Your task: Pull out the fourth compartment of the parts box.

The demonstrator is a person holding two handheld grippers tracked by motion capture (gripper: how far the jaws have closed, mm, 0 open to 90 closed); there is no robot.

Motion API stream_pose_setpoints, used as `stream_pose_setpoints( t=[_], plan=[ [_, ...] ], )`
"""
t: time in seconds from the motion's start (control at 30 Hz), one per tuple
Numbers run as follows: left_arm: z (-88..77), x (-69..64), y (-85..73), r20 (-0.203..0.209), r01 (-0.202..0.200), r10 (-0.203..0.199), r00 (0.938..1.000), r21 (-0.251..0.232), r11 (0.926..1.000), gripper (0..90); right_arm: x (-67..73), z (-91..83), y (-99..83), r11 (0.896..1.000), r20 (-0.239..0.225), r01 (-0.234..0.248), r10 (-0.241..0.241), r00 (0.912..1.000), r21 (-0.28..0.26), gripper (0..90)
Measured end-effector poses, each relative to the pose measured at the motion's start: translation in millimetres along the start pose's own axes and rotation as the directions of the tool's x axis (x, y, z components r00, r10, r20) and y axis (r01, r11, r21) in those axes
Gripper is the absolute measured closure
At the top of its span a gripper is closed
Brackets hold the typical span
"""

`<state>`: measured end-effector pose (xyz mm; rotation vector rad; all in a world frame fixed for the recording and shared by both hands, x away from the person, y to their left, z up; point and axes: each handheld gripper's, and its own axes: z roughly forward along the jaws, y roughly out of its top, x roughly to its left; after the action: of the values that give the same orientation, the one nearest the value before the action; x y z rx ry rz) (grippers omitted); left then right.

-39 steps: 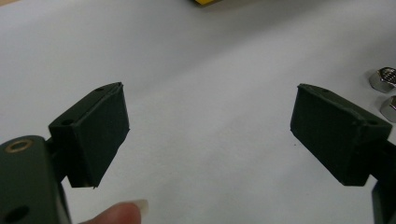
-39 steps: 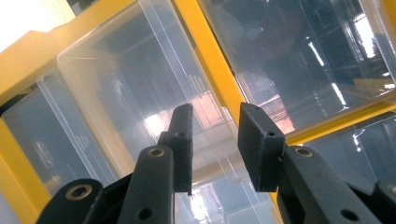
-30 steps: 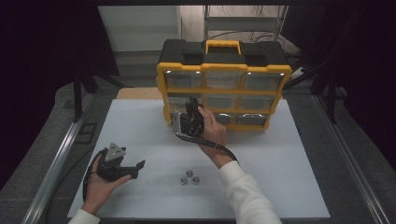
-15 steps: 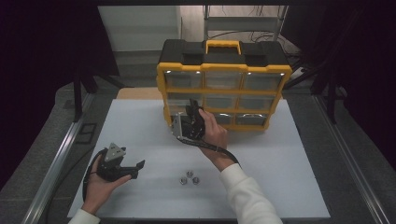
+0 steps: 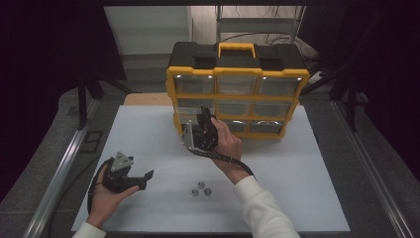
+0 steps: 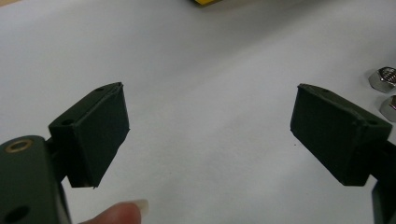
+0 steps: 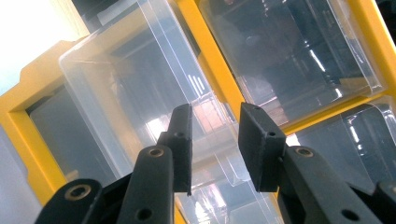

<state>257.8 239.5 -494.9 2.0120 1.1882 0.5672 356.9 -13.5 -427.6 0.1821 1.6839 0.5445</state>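
Note:
A yellow and black organizer (image 5: 237,67) with clear drawers stands at the back of the white table (image 5: 297,188). My right gripper (image 5: 203,117) reaches to its left column. There its jaws are shut on the front lip of a clear drawer (image 7: 116,98), which sticks partly out of the yellow frame (image 7: 215,74); the right gripper (image 7: 212,119) holds the clear lip between its pads. My left gripper (image 5: 144,179) rests low at the front left in a hand, open and empty (image 6: 210,126). Three metal nuts (image 5: 200,189) lie between the hands, two of the nuts (image 6: 383,79) at the frame's right edge.
Metal rails (image 5: 59,168) run along both sides of the table. The other clear drawers (image 5: 280,85) sit closed in the organizer. A cable (image 5: 233,161) trails from the right gripper over the wrist.
The right gripper has drawn back slightly toward the person with the drawer lip in its jaws. The left hand has stayed put.

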Motion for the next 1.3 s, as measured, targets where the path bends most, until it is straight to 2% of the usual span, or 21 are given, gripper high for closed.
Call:
stream_pose_setpoints(
  t=[0.23,1.3],
  plan=[
    [0.1,-0.1,0.0,0.0,-0.001,0.001,1.0,0.001,1.0,12.3,1.5,-2.5,-0.3,1.0,0.003,-0.014,0.014,0.9999,-0.006,66.8],
    [0.6,-0.7,0.0,0.003,-0.004,0.004,1.0,0.004,1.0,12.3,4.3,-15.7,-1.7,0.999,0.002,-0.015,0.015,0.9999,-0.029,66.7]
  ],
)
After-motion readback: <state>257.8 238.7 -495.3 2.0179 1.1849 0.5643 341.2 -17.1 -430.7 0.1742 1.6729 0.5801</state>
